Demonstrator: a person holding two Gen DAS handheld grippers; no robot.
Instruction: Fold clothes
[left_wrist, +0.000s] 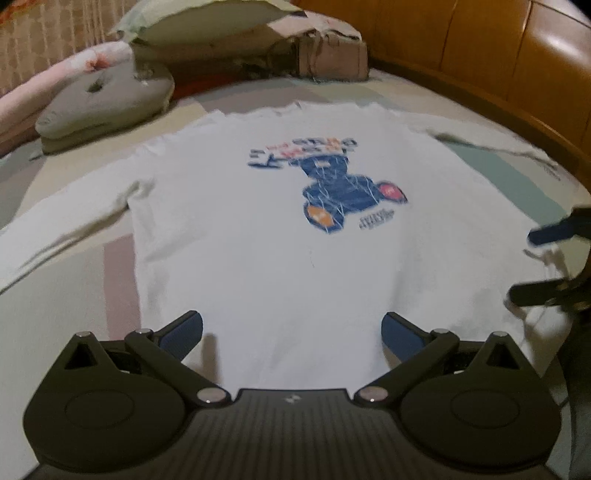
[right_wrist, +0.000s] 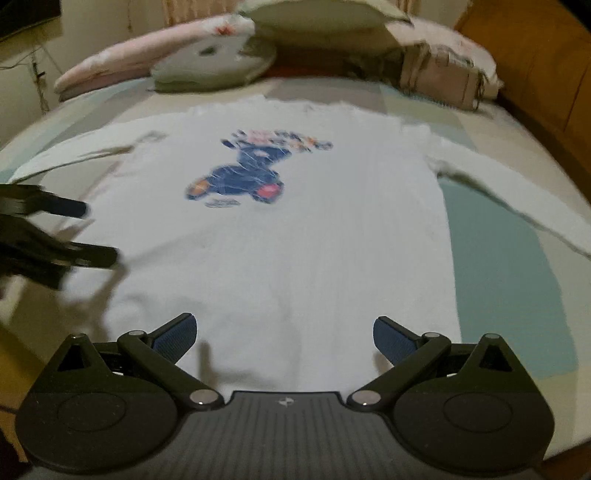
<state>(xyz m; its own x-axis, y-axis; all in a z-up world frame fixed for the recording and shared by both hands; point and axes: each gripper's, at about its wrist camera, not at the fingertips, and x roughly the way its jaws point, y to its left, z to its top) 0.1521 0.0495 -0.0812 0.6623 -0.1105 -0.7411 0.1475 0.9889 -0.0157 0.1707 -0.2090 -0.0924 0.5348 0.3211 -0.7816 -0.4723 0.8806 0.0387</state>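
Lying flat, print up, the white long-sleeved cotton shirt (left_wrist: 258, 229) runs lengthwise straight ahead of both released, empty tongs, left gripper (left_wrist: 291, 332) and right gripper (right_wrist: 284, 334) hovering side by side at its near hem.

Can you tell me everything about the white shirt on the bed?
The shirt is white with long sleeves and looks like soft knit cloth. It lies flat and unfolded on the bed, front side up, both sleeves spread out to the sides. On its chest is a blue picture with red and orange bits and some letters, too blurry to read. Both open grippers hover near its closest edge; neither holds it.
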